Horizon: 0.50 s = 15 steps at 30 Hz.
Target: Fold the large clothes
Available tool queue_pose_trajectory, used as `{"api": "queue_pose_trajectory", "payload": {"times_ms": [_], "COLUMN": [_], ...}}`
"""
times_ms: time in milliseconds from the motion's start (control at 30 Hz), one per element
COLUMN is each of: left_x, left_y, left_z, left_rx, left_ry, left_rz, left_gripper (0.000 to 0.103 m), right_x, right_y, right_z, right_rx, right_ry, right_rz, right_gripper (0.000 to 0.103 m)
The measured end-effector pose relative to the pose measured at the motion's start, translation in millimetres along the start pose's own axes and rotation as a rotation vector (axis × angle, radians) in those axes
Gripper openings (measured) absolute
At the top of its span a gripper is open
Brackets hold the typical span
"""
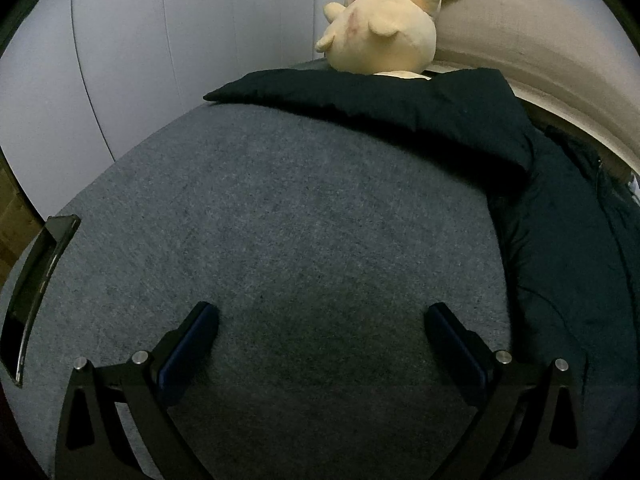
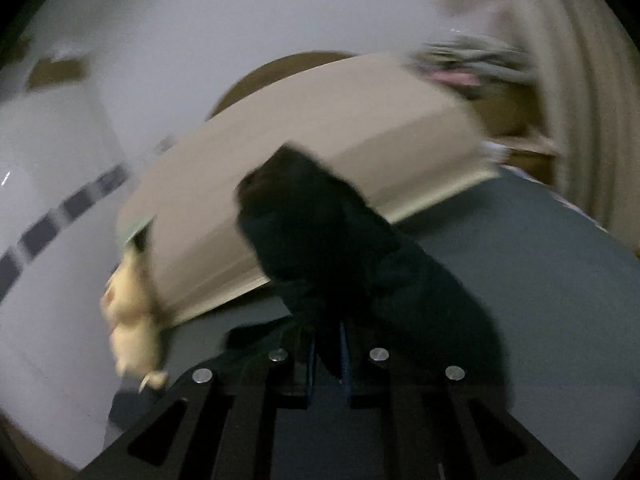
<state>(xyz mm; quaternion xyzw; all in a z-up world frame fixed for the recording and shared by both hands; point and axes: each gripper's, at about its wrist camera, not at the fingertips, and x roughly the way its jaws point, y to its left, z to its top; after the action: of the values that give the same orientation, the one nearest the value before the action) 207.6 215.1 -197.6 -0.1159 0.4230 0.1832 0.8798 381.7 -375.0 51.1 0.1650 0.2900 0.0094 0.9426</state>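
A large dark navy garment (image 1: 440, 120) lies on the grey bed surface (image 1: 260, 220), spread along the far side and down the right. My left gripper (image 1: 322, 320) is open and empty, low over bare grey surface to the left of the garment. In the blurred right wrist view my right gripper (image 2: 326, 344) is shut on a bunched part of the dark garment (image 2: 340, 248), which rises in front of the camera above the bed (image 2: 540, 280).
A yellow plush toy (image 1: 380, 28) sits at the far end against a beige headboard (image 1: 520, 40); it also shows in the right wrist view (image 2: 132, 320). A white wall (image 1: 120, 60) runs on the left. A dark object (image 1: 36, 280) lies at the bed's left edge.
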Motion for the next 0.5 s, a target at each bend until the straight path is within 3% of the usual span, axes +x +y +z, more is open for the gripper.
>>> {"api": "queue_pose_trajectory", "payload": {"times_ms": [100,167,200,233,267,400,500], "left_x": [-1.4,-2.2,-2.2,-2.4,-2.1,-1.6,-1.9], "left_y": [0.8,0.2,0.0,0.0,-0.3,-0.4,-0.2], "left_z": [-1.8,-2.3,-2.3,-2.3,-1.8,-0.8,2.8], "left_rx": [-0.001,0.001,0.002,0.002,0.002,0.002,0.008], "left_ry": [-0.005,-0.005,-0.005,-0.005,-0.004,0.0,0.016], "left_rz": [-0.001,0.003,0.005,0.005,0.005,0.005,0.001], "left_gripper": [0.103,0.103,0.103,0.103,0.103,0.103,0.103], "right_x": [32.7,67.6,80.6,94.8,113.1,140.5,116.8], "right_y": [68.2,99.5,110.3,118.7,128.3,144.9,139.6], "right_z": [-36.0,-66.8,-82.6,-98.4,-118.6,-171.6,-180.3], "right_rx": [-0.08,-0.118,-0.132,-0.149,-0.167,-0.21,-0.214], "right_ry": [0.071,0.159,0.192,0.226,0.272,0.402,0.387], "right_rz": [0.051,0.074,0.073,0.068,0.07,0.075,0.134], "right_gripper": [0.012,0.023,0.048,0.078,0.086,0.089,0.089]}}
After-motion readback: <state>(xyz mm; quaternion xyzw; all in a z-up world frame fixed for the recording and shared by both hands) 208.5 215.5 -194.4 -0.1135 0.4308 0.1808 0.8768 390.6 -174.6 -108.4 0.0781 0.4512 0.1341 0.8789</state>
